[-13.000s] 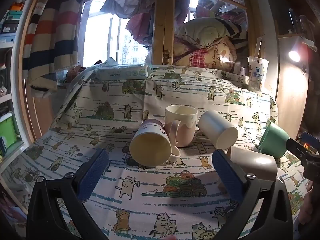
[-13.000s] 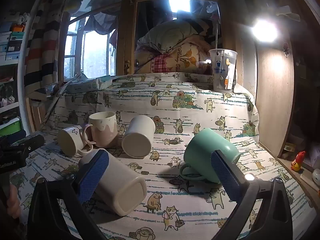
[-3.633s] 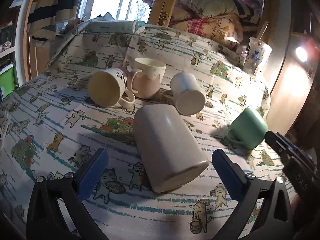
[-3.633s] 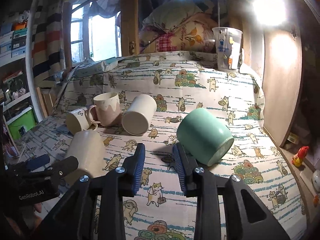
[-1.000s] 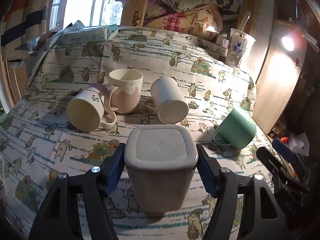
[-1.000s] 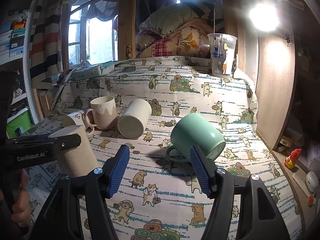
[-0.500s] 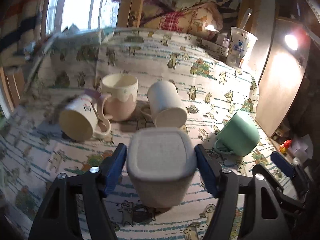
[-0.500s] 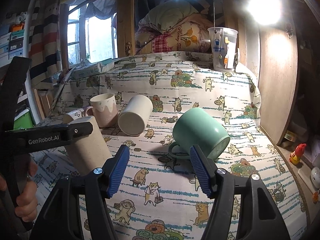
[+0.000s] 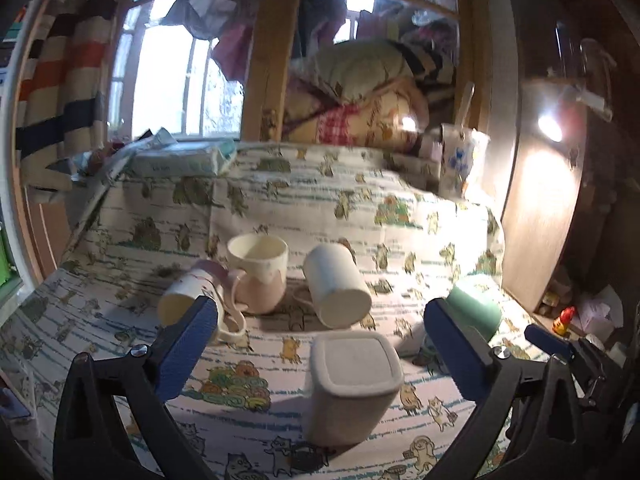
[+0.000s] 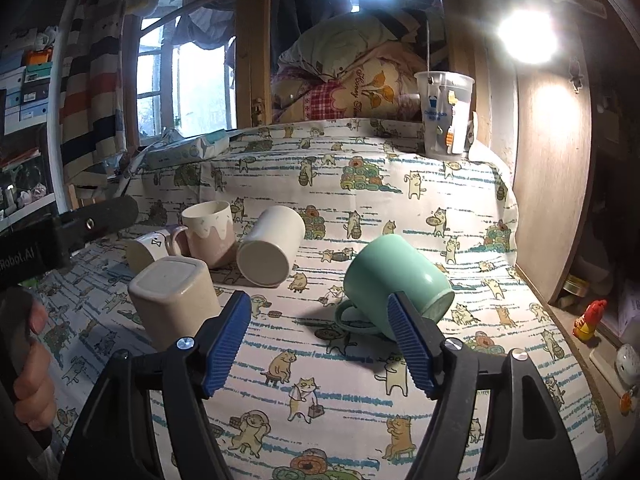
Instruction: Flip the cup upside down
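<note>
A beige square-based cup [image 9: 352,388] stands upside down on the cat-print cloth [image 9: 360,208], base up; it also shows in the right wrist view [image 10: 176,300]. My left gripper [image 9: 320,344] is open, its blue pads wide on either side of the cup and not touching it. My right gripper [image 10: 320,340] is open and empty, just in front of a green mug [image 10: 396,284] that lies on its side, also seen in the left wrist view [image 9: 476,308].
A white cup [image 9: 336,286] and a small white mug [image 9: 188,304] lie on their sides; a pink mug [image 9: 258,272] stands upright between them. A clear plastic cup [image 10: 444,114] stands at the back right. A wooden panel [image 10: 552,184] borders the right.
My left gripper has opened and let go of the beige cup, which now stands base up on the cloth. The right gripper has barely moved.
</note>
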The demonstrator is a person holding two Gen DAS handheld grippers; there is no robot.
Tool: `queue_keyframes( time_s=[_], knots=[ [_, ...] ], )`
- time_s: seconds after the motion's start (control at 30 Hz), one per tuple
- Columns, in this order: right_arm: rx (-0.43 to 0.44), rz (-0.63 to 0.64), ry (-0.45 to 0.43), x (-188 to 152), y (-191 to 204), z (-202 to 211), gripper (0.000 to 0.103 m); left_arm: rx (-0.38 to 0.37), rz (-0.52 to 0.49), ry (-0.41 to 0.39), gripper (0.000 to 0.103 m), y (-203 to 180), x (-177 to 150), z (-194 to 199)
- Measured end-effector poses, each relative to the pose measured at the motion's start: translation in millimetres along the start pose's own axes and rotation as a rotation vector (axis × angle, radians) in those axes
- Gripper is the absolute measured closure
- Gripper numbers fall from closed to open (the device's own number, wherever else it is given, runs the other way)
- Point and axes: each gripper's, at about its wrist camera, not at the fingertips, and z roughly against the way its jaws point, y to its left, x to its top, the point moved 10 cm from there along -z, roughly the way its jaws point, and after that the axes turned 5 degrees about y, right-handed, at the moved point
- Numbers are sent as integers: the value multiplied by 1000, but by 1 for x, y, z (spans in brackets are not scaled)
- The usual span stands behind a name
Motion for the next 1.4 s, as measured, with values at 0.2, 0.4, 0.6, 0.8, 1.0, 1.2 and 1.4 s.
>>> queue_keyframes(
  time_s=[0.2,0.4,0.6,0.8,1.0,1.2,1.4],
  knots=[
    [12,-18,-48,8,10,-1,16,-29,-6,-79,0,14,9,24],
    [-7,-10,-59,11,23,-10,1,-33,-53,-124,0,25,7,34],
    [15,-20,-112,18,29,-7,0,-9,-97,-194,0,39,1,38],
    [14,-20,-159,19,33,-6,0,-13,-121,-306,0,49,-7,47],
    [-11,-3,-170,12,41,-14,0,-17,-88,-336,0,63,-19,45],
    [-16,44,-185,12,53,-15,0,-36,-53,-256,0,73,-26,27],
    [4,42,-150,8,54,-22,0,25,-105,-190,0,66,-32,11]
  ],
)
